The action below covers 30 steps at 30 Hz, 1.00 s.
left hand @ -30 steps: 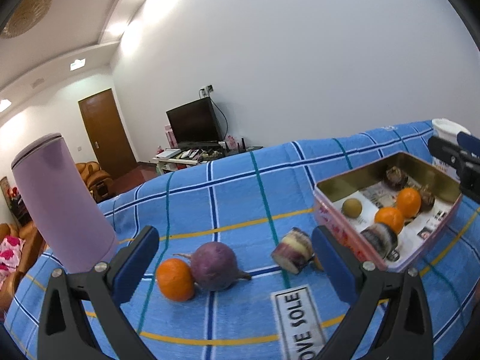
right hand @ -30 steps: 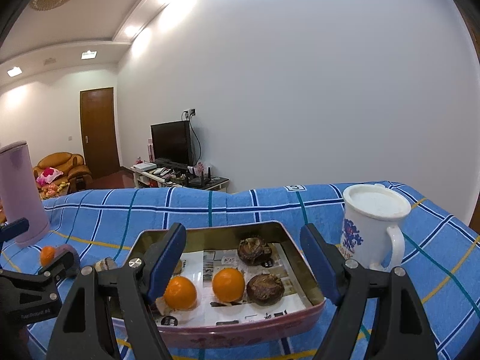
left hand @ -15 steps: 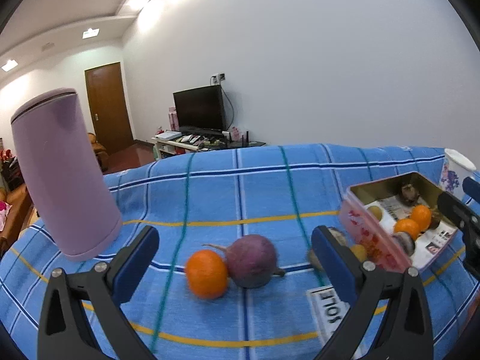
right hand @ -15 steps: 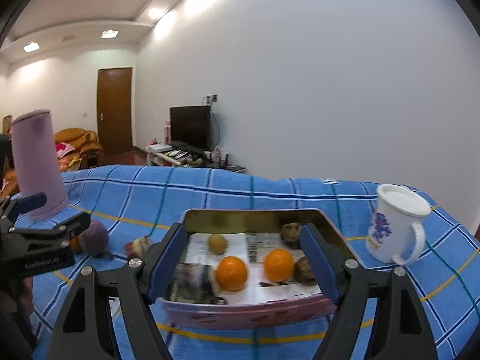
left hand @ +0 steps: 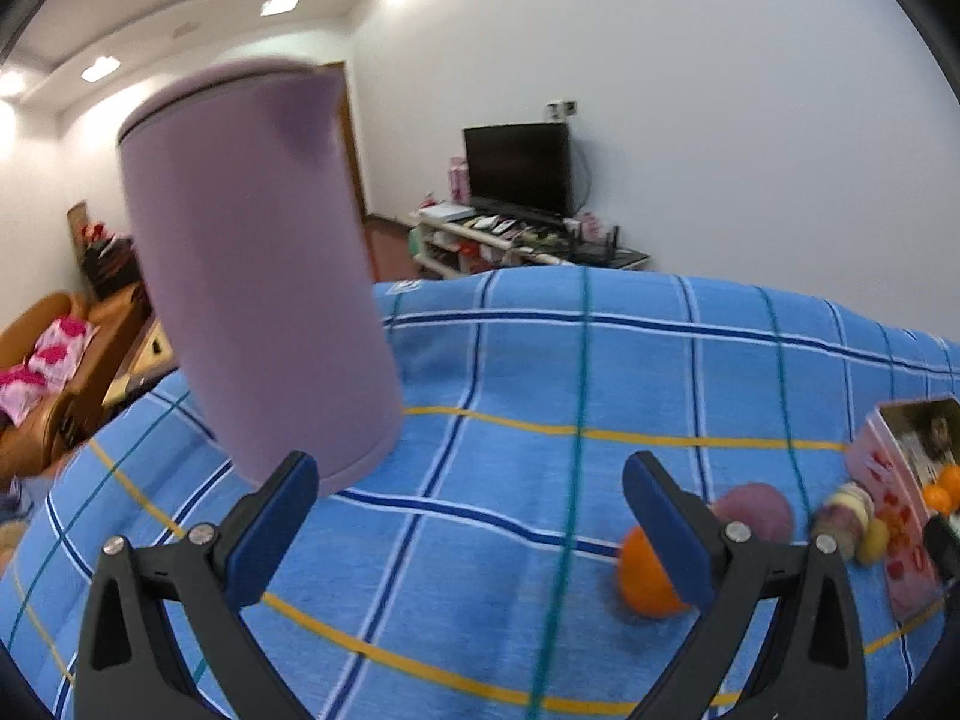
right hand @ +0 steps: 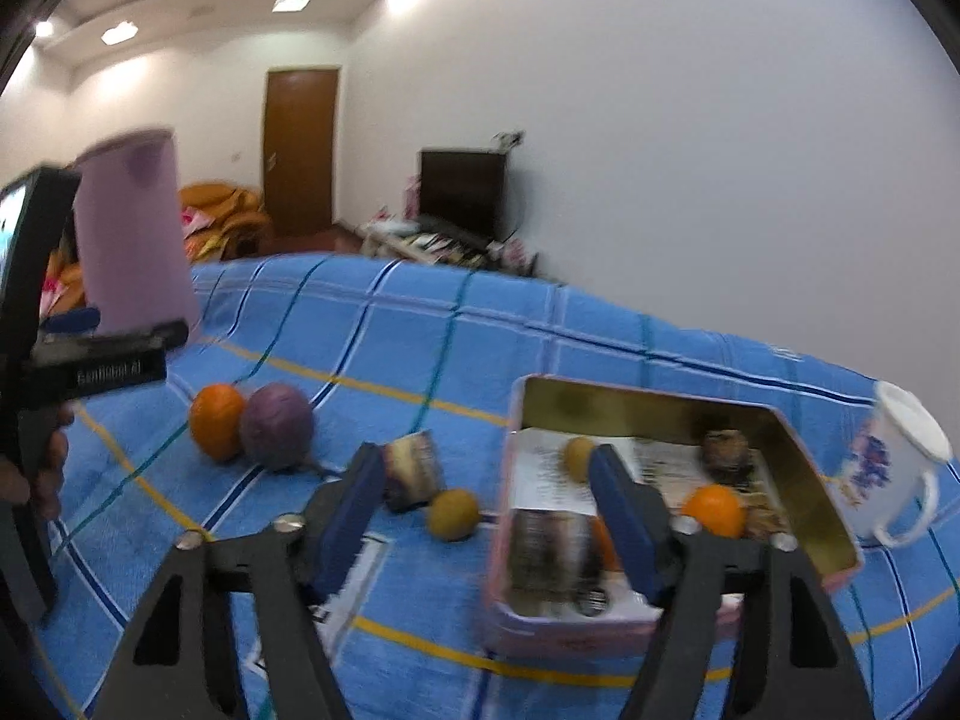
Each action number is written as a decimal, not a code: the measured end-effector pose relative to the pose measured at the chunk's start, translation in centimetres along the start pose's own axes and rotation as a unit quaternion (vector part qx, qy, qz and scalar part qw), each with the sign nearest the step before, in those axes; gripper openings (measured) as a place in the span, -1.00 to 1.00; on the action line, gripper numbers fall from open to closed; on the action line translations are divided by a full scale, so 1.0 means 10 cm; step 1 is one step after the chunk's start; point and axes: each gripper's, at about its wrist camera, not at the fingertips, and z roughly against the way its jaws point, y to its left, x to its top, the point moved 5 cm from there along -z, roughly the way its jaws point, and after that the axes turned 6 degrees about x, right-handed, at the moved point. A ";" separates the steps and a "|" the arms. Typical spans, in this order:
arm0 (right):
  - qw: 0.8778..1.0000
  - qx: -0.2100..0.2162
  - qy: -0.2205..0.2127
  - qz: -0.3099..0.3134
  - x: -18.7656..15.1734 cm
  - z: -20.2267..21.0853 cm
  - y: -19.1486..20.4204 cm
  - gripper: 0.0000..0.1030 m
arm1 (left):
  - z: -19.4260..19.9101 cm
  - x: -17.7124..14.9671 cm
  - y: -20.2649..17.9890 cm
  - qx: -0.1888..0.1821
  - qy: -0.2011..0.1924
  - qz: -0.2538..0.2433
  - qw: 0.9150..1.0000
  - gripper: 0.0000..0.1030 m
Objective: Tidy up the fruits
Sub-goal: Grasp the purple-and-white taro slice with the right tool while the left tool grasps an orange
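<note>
Surface is draped in a blue plaid cloth (right hand: 420,348) with yellow, white and teal lines; whether a counter or a bed lies under it cannot be told. Left claw (left hand: 474,516): jaws wide apart, nothing between them, only cloth showing in the gap; a tall lilac cylinder container (left hand: 252,264) stands just beyond its left finger. In the right wrist view the left claw's black body (right hand: 90,360) carries white lettering, too blurred to read with certainty, and a person's hand (right hand: 42,468) grips its handle. Right claw (right hand: 486,504): jaws closing, about half apart, gripping nothing; it hovers over the near left corner of the pink tin (right hand: 600,630). Loose on the cloth, left of the tin: an orange (right hand: 216,420) touching a purple beet-like root (right hand: 277,425), a cut purple-and-cream chunk (right hand: 413,474), and a small yellow-brown fruit (right hand: 454,514) just beside the tin wall. Inside the tin, on printed paper with unreadable text: another yellow-brown fruit (right hand: 577,455), an orange fruit (right hand: 714,510), a dark brown lump (right hand: 726,447). A white mug with blue floral print (right hand: 894,468) stands right of the tin. A printed card (right hand: 354,582) lies under the right claw, its text hidden.
</note>
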 end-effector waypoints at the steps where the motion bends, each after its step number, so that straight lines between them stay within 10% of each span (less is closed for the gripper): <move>1: 1.000 0.006 0.009 0.007 0.01 -0.07 0.05 0.15 | -0.02 0.00 0.04 0.001 0.002 0.004 1.000 1.00; 17: 0.988 0.039 0.138 0.058 -0.02 -0.83 0.37 -0.04 | -0.16 0.06 0.28 0.025 0.015 0.009 1.000 1.00; 30: 0.984 0.022 0.149 0.094 -0.05 -0.87 0.50 -0.24 | -0.16 0.00 0.05 -0.024 0.029 -0.049 0.998 1.00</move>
